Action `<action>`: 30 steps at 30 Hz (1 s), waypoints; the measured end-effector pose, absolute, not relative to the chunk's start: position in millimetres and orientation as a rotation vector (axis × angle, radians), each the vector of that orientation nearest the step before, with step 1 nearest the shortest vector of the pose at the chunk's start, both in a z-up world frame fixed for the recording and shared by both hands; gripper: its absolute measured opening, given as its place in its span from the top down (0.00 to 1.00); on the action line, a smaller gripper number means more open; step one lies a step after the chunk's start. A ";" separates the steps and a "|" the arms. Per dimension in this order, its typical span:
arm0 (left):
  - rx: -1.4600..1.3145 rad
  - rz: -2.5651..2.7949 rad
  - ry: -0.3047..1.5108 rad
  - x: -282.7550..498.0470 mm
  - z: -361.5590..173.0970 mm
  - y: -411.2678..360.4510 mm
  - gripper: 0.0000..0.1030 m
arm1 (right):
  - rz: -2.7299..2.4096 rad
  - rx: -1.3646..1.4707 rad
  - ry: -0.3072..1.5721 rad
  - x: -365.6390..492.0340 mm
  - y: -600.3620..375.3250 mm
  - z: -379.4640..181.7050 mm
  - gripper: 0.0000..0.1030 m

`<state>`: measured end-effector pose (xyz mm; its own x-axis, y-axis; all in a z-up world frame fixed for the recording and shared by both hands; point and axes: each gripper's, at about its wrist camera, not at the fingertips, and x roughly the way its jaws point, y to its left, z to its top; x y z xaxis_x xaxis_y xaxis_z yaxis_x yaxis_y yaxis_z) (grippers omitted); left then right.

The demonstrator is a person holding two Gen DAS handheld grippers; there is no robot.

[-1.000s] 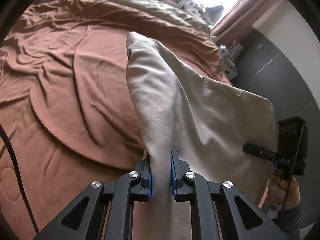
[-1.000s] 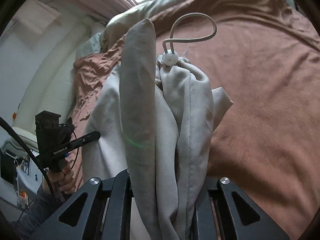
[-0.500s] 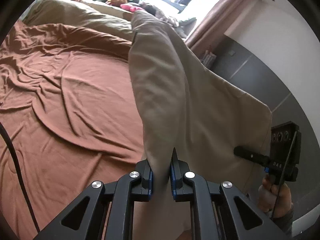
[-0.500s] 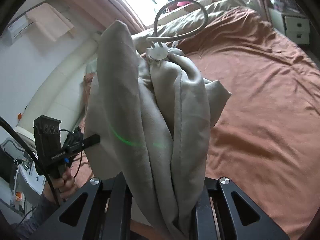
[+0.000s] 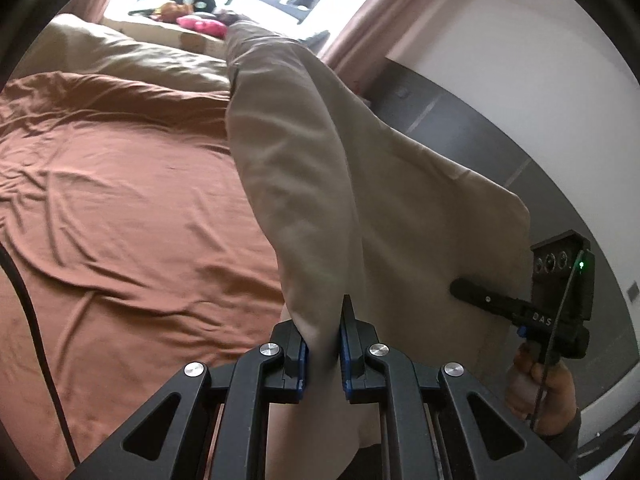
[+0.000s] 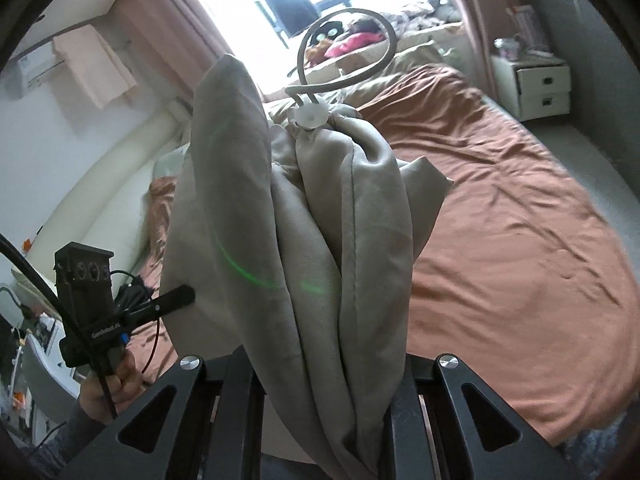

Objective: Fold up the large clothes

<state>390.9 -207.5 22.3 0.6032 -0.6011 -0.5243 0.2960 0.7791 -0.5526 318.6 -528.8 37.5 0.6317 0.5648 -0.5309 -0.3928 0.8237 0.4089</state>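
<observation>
A large beige garment (image 5: 320,184) hangs in the air over the bed, stretched between both grippers. My left gripper (image 5: 323,344) is shut on one edge of it, with the cloth pinched between the blue pads (image 5: 303,356). In the right wrist view the same garment (image 6: 320,240) is bunched in thick folds, and a drawstring loop with a white toggle (image 6: 310,114) sticks up from the top. My right gripper (image 6: 328,380) is shut on that bunch, its fingertips buried in the cloth. Each gripper shows in the other's view: right gripper (image 5: 458,290), left gripper (image 6: 188,294).
A bed with a rumpled brown sheet (image 5: 120,200) (image 6: 500,220) lies below. An olive duvet (image 5: 120,56) is heaped at its far end under a bright window. A white nightstand (image 6: 532,84) stands at the right. A black cable (image 5: 32,320) trails at the left.
Both grippers have lifted the garment up off the bed. The views have tilted upward, so the window and walls now show behind the cloth. Both grips are unchanged.
</observation>
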 end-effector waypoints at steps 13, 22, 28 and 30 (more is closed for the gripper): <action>-0.451 -0.707 0.766 398.3 56.1 -350.0 0.88 | 0.380 0.218 0.672 285.0 -646.3 90.0 0.91; -0.485 -0.766 0.860 422.9 27.8 -422.4 0.88 | 0.263 0.160 0.742 295.3 -671.7 93.8 0.91; -0.496 -0.759 0.966 461.1 -17.4 -447.4 0.88 | 0.202 0.196 0.835 337.0 -672.1 66.3 0.91; -0.495 -0.753 1.015 477.8 -39.7 -453.0 0.88 | 0.187 0.209 0.862 359.2 -663.5 59.5 0.91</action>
